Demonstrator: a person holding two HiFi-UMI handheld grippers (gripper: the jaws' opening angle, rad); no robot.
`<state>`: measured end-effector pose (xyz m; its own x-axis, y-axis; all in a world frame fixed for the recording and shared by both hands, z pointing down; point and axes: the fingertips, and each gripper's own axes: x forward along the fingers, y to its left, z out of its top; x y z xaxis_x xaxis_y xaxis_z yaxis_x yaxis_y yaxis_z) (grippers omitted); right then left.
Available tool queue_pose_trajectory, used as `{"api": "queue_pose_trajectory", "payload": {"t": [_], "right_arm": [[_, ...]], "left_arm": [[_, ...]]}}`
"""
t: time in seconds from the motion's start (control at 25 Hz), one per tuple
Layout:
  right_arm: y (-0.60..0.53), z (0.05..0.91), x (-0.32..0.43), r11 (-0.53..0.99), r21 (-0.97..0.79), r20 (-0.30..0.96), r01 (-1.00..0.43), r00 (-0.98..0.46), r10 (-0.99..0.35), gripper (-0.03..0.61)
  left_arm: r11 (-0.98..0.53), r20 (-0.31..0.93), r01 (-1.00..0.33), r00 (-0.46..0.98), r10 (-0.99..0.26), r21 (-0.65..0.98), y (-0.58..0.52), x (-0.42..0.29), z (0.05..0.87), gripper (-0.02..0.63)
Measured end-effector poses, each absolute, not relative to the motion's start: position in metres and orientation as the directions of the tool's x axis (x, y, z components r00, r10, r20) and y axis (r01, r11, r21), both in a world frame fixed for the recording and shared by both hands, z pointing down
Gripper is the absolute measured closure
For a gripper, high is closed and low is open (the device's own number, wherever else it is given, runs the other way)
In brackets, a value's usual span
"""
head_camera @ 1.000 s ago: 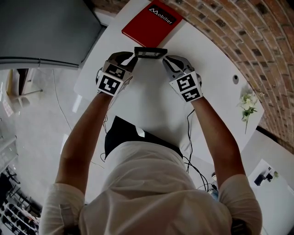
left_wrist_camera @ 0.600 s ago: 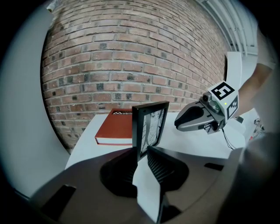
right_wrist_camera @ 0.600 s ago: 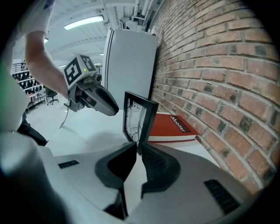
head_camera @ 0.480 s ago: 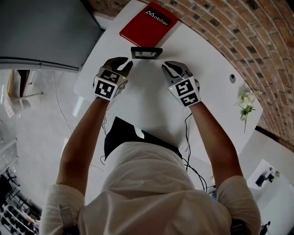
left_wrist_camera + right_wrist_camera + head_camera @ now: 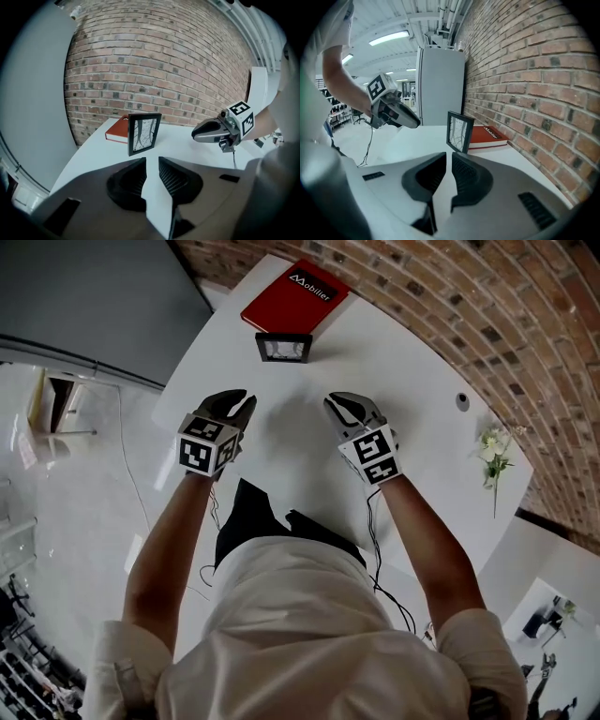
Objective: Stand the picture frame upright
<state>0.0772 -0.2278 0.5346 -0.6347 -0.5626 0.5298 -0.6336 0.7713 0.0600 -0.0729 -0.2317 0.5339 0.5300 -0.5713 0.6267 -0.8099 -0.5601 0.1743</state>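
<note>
Left claw (image 5: 240, 401), just widening, and right claw (image 5: 335, 405), parted, withdrew from the upright frame (image 5: 284, 348).

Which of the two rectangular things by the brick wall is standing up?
The black picture frame; it stands upright, while the red book behind it lies flat.

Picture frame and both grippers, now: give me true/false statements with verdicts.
1. The picture frame stands upright on the white table. True.
2. The left gripper is clamped on the frame. False: its jaws are apart with nothing between them, have just been opening, and sit short of the frame.
3. A red book lies behind the frame, by the brick wall. True.
4. The right gripper holds the book. False: its jaws show a narrow, empty gap, short of the frame.
</note>
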Motion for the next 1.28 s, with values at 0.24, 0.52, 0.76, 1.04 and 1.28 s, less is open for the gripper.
{"api": "queue_pose_trajectory", "payload": {"t": [0.24, 0.52, 0.76, 1.04, 1.28], "right_arm": [[-0.172, 0.519, 0.091, 0.769, -0.036, 0.480, -0.639, -0.686, -0.547, 0.540], [-0.108, 0.508, 0.094, 0.757, -0.090, 0.469, -0.648, -0.698, -0.542, 0.540], [-0.061, 0.495, 0.091, 0.726, -0.112, 0.478, -0.679, -0.677, -0.559, 0.574], [0.006, 0.475, 0.060, 0.679, -0.153, 0.491, -0.718, -0.652, -0.578, 0.574], [0.059, 0.460, 0.029, 0.644, -0.133, 0.499, -0.753, -0.613, -0.613, 0.574]], "left_arm": [[-0.510, 0.603, -0.819, 0.552, -0.576, 0.261, -0.160, -0.061, 0.513, 0.554], [-0.546, 0.585, -0.773, 0.617, -0.526, 0.324, -0.089, -0.048, 0.498, 0.583], [-0.589, 0.542, -0.697, 0.705, -0.457, 0.410, -0.041, -0.045, 0.483, 0.618], [-0.654, 0.507, -0.620, 0.768, -0.391, 0.433, 0.013, -0.074, 0.462, 0.618], [-0.687, 0.485, -0.585, 0.792, -0.370, 0.432, 0.060, -0.109, 0.444, 0.618]]}}
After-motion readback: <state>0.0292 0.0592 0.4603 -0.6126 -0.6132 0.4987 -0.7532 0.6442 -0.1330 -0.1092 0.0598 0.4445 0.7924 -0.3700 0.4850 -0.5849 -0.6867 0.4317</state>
